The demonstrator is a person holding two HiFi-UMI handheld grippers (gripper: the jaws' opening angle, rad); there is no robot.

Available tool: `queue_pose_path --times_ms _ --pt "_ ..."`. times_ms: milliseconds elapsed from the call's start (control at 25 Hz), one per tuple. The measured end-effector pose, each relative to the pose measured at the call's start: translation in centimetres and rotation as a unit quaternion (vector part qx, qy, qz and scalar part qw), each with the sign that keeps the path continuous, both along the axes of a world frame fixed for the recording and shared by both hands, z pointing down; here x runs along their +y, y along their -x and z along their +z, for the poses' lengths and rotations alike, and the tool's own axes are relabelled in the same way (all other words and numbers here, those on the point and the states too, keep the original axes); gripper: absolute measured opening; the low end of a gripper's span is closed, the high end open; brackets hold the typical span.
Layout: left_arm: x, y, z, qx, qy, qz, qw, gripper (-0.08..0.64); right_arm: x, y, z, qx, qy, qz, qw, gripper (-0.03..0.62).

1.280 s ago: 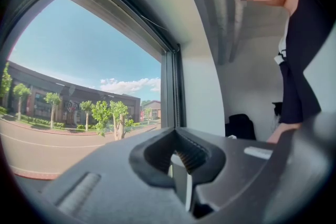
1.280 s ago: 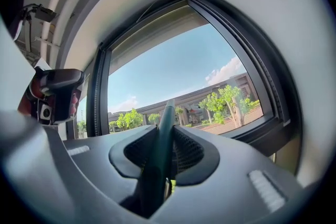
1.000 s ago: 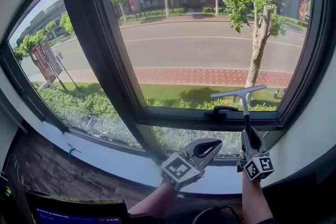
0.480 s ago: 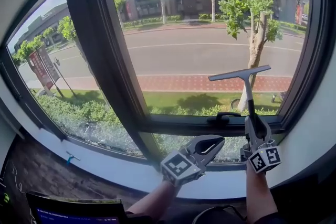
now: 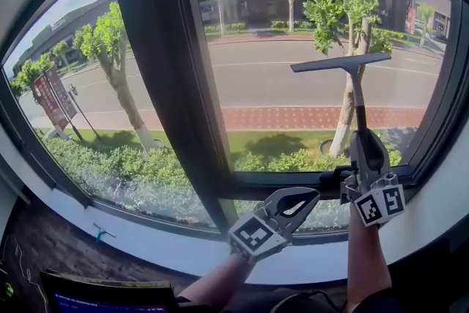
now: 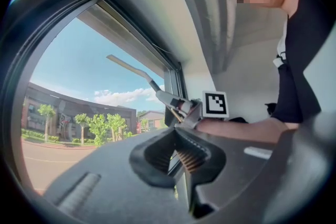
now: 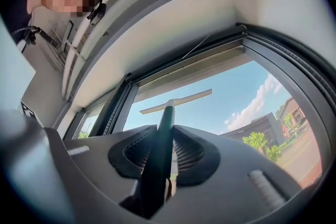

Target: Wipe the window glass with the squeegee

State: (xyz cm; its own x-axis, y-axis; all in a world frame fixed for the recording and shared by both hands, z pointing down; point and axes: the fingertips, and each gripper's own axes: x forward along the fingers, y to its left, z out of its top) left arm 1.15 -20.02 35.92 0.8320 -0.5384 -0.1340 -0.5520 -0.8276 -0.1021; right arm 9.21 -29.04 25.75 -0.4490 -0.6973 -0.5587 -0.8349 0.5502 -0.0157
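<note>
The squeegee (image 5: 341, 63) stands upright against the right pane of window glass (image 5: 278, 91), its blade level about a third of the way down the pane. My right gripper (image 5: 364, 155) is shut on the squeegee's dark handle, just above the lower window frame. In the right gripper view the handle runs up between the jaws to the blade (image 7: 176, 101). My left gripper (image 5: 308, 196) hangs lower and to the left, shut with nothing in it. The left gripper view shows its jaws (image 6: 176, 132) closed, with the squeegee (image 6: 131, 67) and the right gripper beyond.
A thick dark mullion (image 5: 157, 84) splits the window into left and right panes. A black window handle (image 5: 333, 176) sits on the lower frame beside the right gripper. A white sill (image 5: 146, 231) carries a small blue object (image 5: 99, 233). A screen (image 5: 95, 298) is at bottom left.
My right gripper has carried the squeegee upward along the glass, from near the lower frame to the upper part of the pane. The left gripper has stayed low and shut.
</note>
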Motion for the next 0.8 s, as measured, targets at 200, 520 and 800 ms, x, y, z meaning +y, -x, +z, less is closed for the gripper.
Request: queue_pose_path --times_ms 200,520,800 --pt "0.1 4.1 0.2 0.005 0.003 0.025 0.9997 0.003 -0.4 4.0 -3.9 0.011 -0.038 0.033 0.999 0.1" --pt "1.2 5.3 -0.9 0.022 -0.018 0.037 0.9989 0.002 -0.2 3.9 -10.2 -0.013 -0.078 0.074 0.994 0.1" --pt "0.1 6.3 -4.0 0.006 -0.04 0.005 0.9991 0.003 -2.2 3.7 -16.0 -0.043 -0.111 0.074 0.99 0.1"
